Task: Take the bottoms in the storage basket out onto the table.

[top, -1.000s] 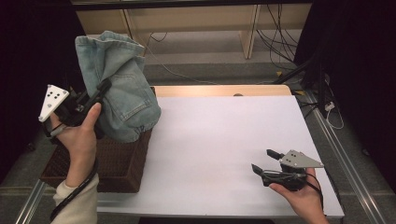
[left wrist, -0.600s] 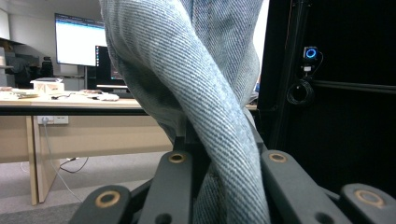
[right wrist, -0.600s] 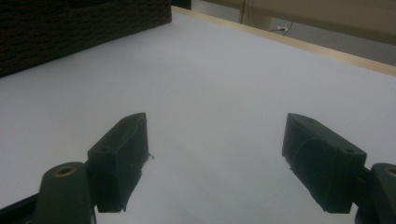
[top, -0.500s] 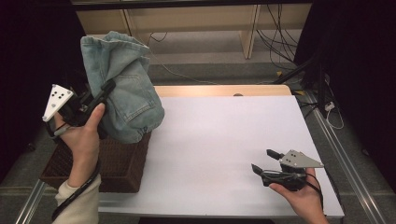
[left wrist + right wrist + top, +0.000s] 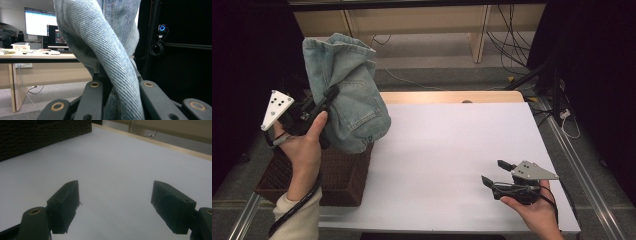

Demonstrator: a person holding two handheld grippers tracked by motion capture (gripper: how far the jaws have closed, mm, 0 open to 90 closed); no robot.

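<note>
Nearest the person, the right gripper [image 5: 499, 177] rests low on the white worktop [image 5: 452, 150], well to the right of the basket [image 5: 337, 175], its jaws spread wide apart with nothing between them; the right gripper view shows bare white surface between the two black jaws, with the basket's dark woven wall [image 5: 37, 135] beyond. The basket, a dark woven box, stands at the worktop's left front corner; its inside is hidden by the cloth and the hand, so its contents cannot be told. Above the basket, the left gripper [image 5: 328, 96] is clamped on a fold of the jeans [image 5: 347, 95], which hang in the air as a bunched light-blue bundle, their lowest part level with the basket's rim or just over it. The left gripper view shows a twisted denim fold [image 5: 110, 50] pinched between the jaws. Judged from this, the jeans are lifted from the basket but not yet laid on the worktop; spreading or folding remains.
</note>
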